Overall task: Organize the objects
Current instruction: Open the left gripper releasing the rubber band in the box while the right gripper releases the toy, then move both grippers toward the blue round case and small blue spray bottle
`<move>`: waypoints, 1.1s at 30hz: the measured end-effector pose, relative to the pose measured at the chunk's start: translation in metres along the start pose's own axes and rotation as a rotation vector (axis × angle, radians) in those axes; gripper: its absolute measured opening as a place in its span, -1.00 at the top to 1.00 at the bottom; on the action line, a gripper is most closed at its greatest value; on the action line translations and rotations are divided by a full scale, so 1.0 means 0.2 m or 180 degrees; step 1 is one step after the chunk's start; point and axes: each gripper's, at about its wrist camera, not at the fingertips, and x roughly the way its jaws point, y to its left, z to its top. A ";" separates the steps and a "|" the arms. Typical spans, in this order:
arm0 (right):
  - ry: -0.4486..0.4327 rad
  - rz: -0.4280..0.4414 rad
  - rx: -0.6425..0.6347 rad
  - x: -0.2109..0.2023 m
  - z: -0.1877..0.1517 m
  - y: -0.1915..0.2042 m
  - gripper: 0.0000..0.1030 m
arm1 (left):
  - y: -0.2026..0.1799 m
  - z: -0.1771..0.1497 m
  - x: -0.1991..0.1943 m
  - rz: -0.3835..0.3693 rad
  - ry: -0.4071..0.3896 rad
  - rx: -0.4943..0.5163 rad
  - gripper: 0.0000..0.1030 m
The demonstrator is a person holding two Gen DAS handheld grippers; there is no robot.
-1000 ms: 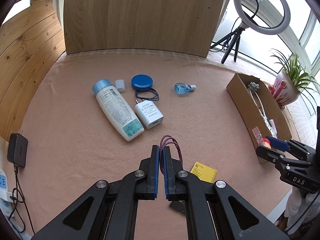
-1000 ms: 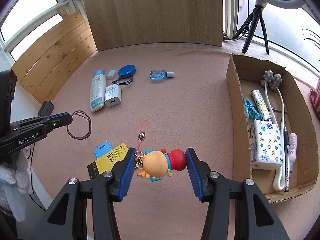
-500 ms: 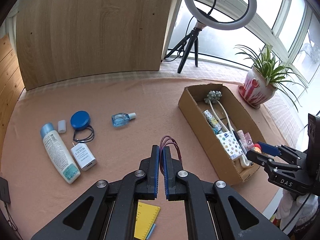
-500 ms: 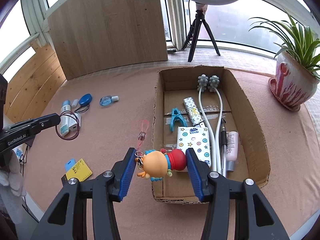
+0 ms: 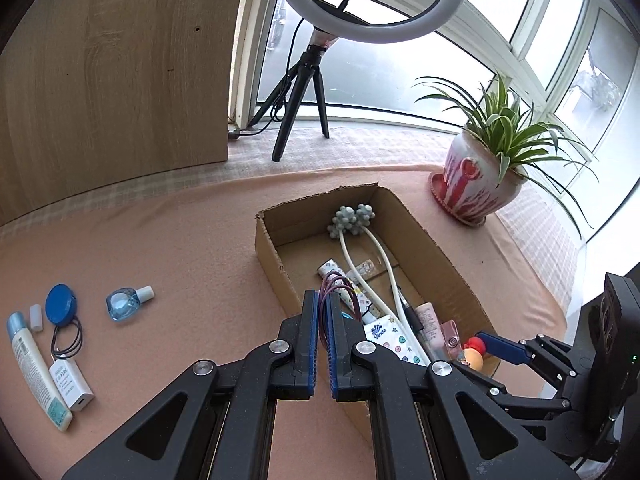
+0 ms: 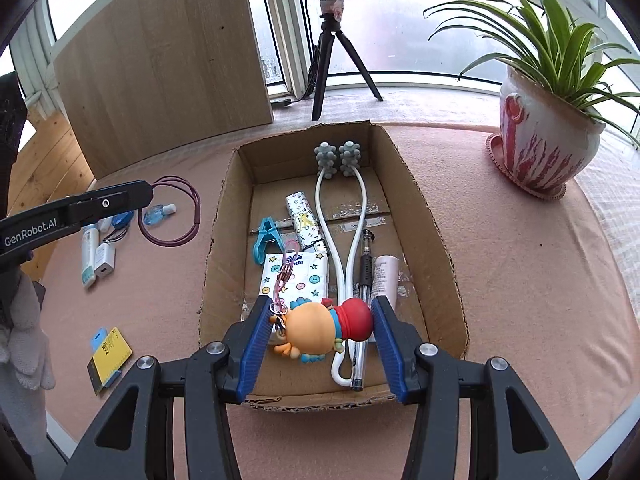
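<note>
My left gripper (image 5: 323, 300) is shut on a maroon hair tie (image 5: 340, 285), whose loops stick out past the tips above the near left wall of the cardboard box (image 5: 276, 268). From the right wrist view the same left gripper (image 6: 149, 193) hangs left of the box (image 6: 436, 236) with the hair tie (image 6: 170, 211) dangling. My right gripper (image 6: 318, 322) is shut on a cartoon figure keychain (image 6: 320, 330) with an orange face and red hat, held over the box's near end. Its pink strap (image 6: 285, 272) trails forward over a tissue pack (image 6: 298, 276).
The box holds a white massager (image 6: 340, 240), blue clip (image 6: 264, 236), pen and tube. A lotion bottle (image 5: 34, 368), charger (image 5: 72, 380), blue cap (image 5: 60, 304) and small blue bottle (image 5: 126, 302) lie left. A potted plant (image 6: 548, 136) stands right, a ring-light tripod (image 6: 332, 52) behind, a yellow card (image 6: 110, 354) front left.
Both grippers swept right across the table, from over the loose items to the cardboard box. The hair tie and the keychain stayed gripped throughout.
</note>
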 end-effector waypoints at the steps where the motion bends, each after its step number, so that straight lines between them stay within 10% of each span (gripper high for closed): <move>1: 0.0008 -0.0008 -0.0001 0.01 0.00 -0.01 0.10 | -0.01 0.01 0.03 0.0012 0.0006 0.0007 0.93; 11: 0.0062 0.0000 0.0000 0.07 0.02 -0.03 0.10 | -0.11 0.07 0.21 0.0082 0.0108 0.0033 0.92; 16: 0.0062 -0.0003 -0.0033 0.08 0.02 -0.03 -0.03 | -0.09 0.06 0.21 0.0050 0.0199 -0.0023 -0.37; 19: 0.0078 0.0001 -0.0057 0.08 0.02 -0.02 -0.29 | -0.07 0.05 0.18 0.0051 0.0192 -0.0047 -0.37; 33: 0.0012 0.0107 -0.0108 0.06 0.08 0.12 -0.29 | 0.40 -0.04 -0.04 0.0310 0.0238 -0.0402 -0.36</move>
